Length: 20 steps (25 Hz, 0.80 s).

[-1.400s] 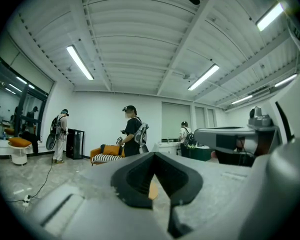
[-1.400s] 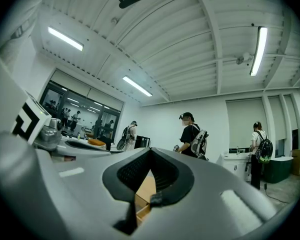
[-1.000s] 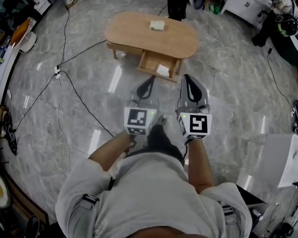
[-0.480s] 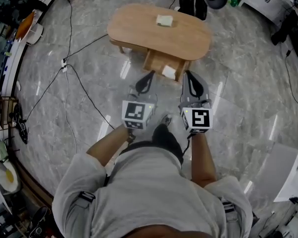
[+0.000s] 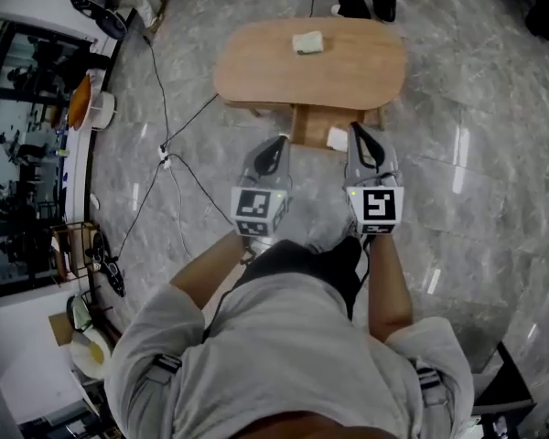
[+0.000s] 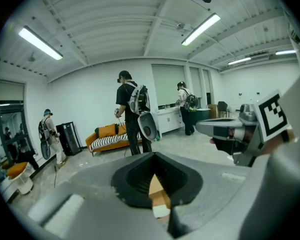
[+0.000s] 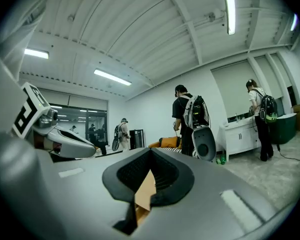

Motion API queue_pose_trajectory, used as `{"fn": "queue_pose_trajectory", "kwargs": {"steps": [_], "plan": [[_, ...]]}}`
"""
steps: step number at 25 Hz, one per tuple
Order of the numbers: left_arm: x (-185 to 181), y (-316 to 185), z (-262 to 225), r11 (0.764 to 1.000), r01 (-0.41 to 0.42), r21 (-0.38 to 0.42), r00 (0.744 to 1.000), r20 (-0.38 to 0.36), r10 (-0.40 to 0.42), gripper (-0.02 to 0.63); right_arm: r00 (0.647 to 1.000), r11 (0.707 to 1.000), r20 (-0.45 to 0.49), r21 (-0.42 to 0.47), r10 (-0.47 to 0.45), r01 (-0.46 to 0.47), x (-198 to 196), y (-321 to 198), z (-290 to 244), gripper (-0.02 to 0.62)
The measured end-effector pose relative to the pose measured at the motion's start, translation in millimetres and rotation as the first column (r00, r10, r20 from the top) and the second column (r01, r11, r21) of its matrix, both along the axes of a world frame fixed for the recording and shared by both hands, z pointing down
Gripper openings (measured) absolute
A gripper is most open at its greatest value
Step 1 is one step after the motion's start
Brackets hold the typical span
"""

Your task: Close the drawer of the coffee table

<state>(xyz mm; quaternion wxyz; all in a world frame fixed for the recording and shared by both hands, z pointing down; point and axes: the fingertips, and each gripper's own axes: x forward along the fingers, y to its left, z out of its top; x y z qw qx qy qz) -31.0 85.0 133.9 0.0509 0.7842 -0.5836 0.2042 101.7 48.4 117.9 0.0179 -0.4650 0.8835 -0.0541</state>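
Left gripper: we see its jaws clenched, empty
Right gripper: clenched likewise, nothing held
Drawer: pulled out of the coffee table, between our two gripper tips

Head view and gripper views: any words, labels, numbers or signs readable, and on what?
None readable.
The left cube and right cube bear only black-and-white square marker patterns, not letters.
The pale item on the coffee table shows no legible print.

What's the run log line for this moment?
drawer: open, not yet pushed | white item: inside drawer | left tongs: shut, empty | right tongs: shut, empty
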Motion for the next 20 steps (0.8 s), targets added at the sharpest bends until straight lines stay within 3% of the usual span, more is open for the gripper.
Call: {"fn": "queue_pose_trajectory", "kwargs": {"steps": [5, 9, 14, 20], "plan": [[38.7, -36.2, 31.2, 0.994, -0.099, -0.041, 0.994, 0.033, 0.101, 0.021, 0.997, 0.996, -0.002, -0.045, 0.081, -0.081, 38.6, -16.3, 31.7, 0.007], [51.4, -49.4, 53.2, 0.979, -0.188, -0.083, 0.981, 0.033, 0.191, 0.021, 0.992, 0.989, -0.026, -0.079, 0.123, -0.125, 45.9, -23.1, 47.4, 0.007], [39.7, -67.7, 86.3, 0.968, -0.197, -0.156, 0.978, -0.097, 0.184, 0.021, 0.987, 0.984, -0.077, -0.1, 0.141, -0.148, 23.3, -42.7, 71.1, 0.007], [2.1, -99.2, 142.6, 0.952, -0.248, -0.177, 0.968, -0.076, 0.238, 0.021, 0.981, 0.976, -0.138, -0.156, 0.134, -0.155, -13.8, -62.9, 127.6, 0.006]]}}
